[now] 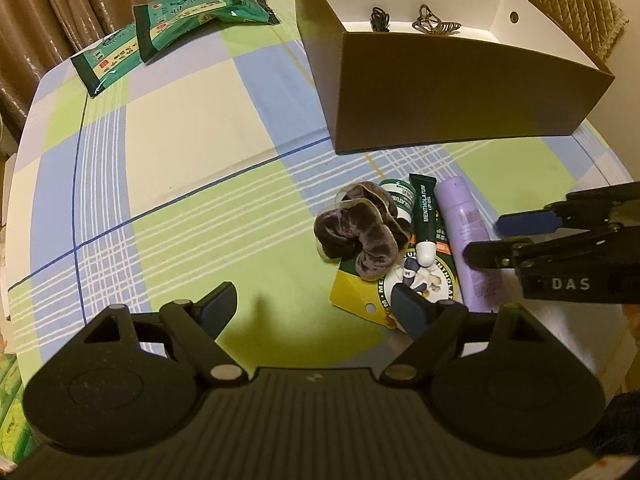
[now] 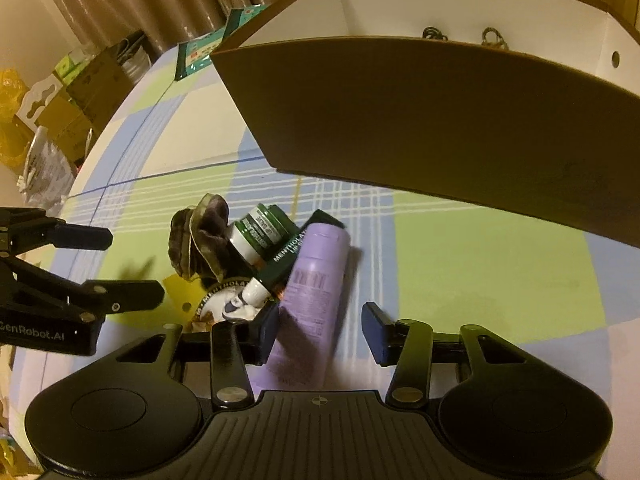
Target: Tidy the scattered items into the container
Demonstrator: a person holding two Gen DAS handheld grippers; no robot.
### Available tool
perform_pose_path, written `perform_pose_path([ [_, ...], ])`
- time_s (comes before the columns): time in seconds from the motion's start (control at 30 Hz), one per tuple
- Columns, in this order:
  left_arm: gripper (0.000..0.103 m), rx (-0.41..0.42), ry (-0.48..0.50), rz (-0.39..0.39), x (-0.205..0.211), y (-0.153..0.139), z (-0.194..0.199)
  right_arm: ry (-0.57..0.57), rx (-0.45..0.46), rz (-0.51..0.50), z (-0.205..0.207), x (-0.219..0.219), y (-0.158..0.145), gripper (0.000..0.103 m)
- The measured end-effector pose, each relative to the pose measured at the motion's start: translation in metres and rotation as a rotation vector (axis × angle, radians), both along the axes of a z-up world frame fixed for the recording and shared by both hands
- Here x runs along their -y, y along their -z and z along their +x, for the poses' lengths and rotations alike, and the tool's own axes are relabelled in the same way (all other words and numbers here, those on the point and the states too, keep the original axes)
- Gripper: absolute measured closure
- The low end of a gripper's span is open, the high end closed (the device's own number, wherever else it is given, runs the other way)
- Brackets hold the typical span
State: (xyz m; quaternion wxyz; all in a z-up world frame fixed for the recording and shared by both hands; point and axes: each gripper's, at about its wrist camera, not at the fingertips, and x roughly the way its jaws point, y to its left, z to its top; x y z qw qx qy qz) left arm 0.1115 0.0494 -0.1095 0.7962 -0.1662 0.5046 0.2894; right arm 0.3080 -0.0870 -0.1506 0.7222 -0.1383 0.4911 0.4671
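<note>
Right wrist view: my right gripper [image 2: 320, 330] straddles the purple bottle [image 2: 312, 280].
Its jaws stand apart, not yet pressing; my left gripper [image 1: 316, 304] gapes empty beside the velvet scrunchie [image 1: 356, 236].

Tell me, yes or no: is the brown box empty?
No. Two hair clips lie inside the box against its far wall.

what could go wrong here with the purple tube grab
The right hand-held gripper straddles the purple tube, but only its left pad looks against it, so the tube may roll or slip. The lip gel tube leans against it and may get dragged along. The left hand-held gripper hovers close over the same pile, so they could collide.
</note>
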Motion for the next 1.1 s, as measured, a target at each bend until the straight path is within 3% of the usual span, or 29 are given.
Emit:
perform_pose_path([
  [0.07,0.022,0.003,0.005,-0.001,-0.001,0.000,0.001,-0.012,0.007,0.009,-0.001,-0.003,0.001,0.070],
  [0.13,0.022,0.005,0.013,-0.002,-0.002,0.000,0.003,-0.018,0.022,0.005,-0.002,-0.003,0.000,0.072],
  [0.5,0.022,0.030,0.081,0.004,0.002,0.001,0.014,-0.019,0.062,-0.075,0.016,0.021,-0.006,0.073],
  [0.8,0.023,0.062,0.249,0.077,-0.003,0.008,0.036,-0.009,0.062,-0.091,0.029,0.047,-0.009,0.073],
  [0.87,0.029,0.060,0.274,0.072,-0.004,0.013,0.041,-0.034,0.074,-0.098,0.029,0.051,-0.010,0.073],
  [0.93,0.045,0.058,0.288,0.049,-0.006,0.018,0.045,-0.048,0.082,-0.105,0.031,0.056,-0.011,0.073],
  [1.1,0.065,0.071,0.290,0.014,-0.009,0.028,0.045,-0.041,0.083,-0.103,0.036,0.069,-0.013,0.072],
])
